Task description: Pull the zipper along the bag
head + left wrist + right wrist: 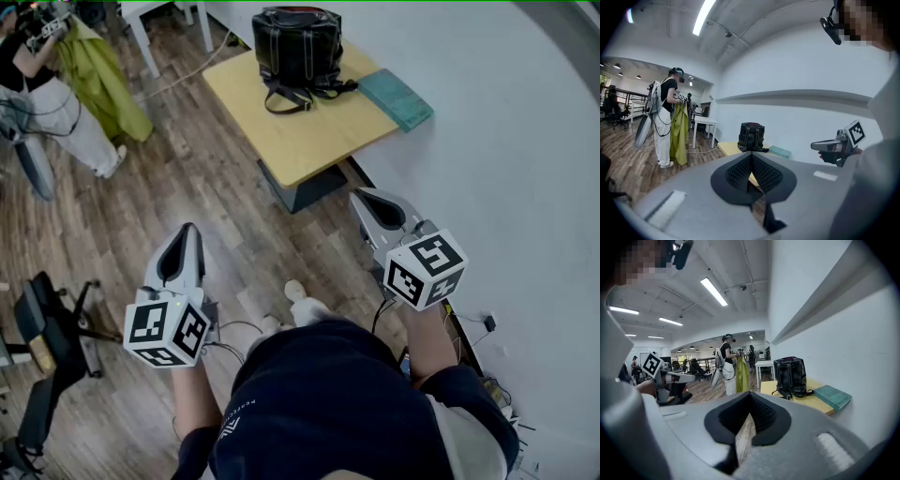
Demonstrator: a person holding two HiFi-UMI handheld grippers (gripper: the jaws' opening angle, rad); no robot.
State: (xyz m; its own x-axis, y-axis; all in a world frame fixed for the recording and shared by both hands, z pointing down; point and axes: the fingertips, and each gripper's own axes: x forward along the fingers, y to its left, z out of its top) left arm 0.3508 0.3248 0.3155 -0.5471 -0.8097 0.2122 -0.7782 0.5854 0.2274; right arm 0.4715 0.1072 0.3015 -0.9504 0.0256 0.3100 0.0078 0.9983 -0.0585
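While the black bag (298, 45) sits on the table (302, 142), well apart, left gripper (190, 232) and right gripper (364, 199) are held fully closed, nothing gripped.

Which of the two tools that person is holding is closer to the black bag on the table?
Right. The right tool sits just short of the table, whose far end holds the black bag. The left tool is farther back, over the floor. Neither touches it.

A green book (397, 98) lies at the 3 o'clock end of a yellow table (300, 141). At 10 o'clock, a person (66, 127) stands beside a yellow-green coat (98, 82).
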